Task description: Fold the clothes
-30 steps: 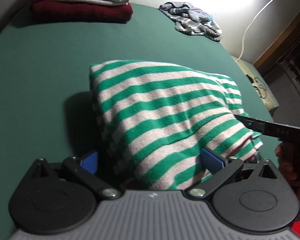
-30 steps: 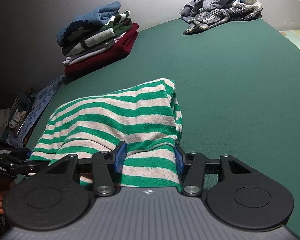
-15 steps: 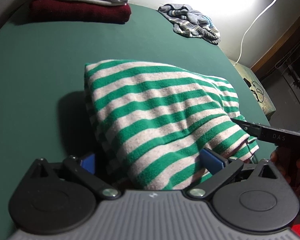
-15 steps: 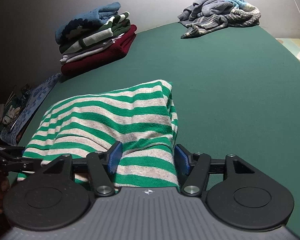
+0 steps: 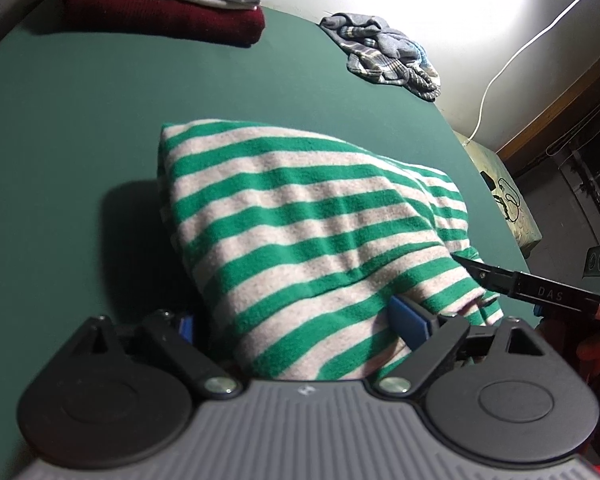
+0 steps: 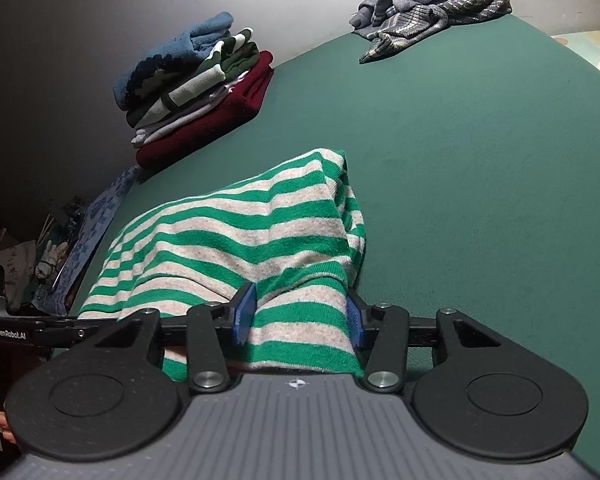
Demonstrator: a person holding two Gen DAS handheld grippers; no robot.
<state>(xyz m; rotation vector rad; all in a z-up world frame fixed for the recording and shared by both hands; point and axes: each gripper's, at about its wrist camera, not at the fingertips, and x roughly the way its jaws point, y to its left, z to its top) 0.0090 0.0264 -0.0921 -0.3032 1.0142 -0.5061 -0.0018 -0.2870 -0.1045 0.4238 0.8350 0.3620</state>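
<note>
Striped sweater (image 5: 312,232) folded into a thick bundle at centre of green table (image 5: 60,140), near edge raised toward both tools.

Left gripper (image 5: 300,324): jaws wide and closing, near corner of bundle between blue pads; left pad mostly hidden, so contact not confirmed. Right gripper (image 6: 300,312): jaws at middle width and closing, other near corner between pads, fabric filling the gap (appears pinched from both sides).

For the step in hand, judged as taking hold of the finished fold for lifting:
- Close both tools together and evenly.
- Catch all layers, not the top one alone (loose lower layers would sag open).
- Keep both corners level during lift.

Surroundings, right wrist view:
- Stack of folded clothes (image 6: 196,80) at 10 o'clock against the wall, likely destination.
- Heap of unfolded clothes (image 6: 432,4) at 1 o'clock.
- Nothing on the table between bundle and stack.
- White cable (image 5: 540,36) at 2 o'clock in left wrist view, well apart.
</note>
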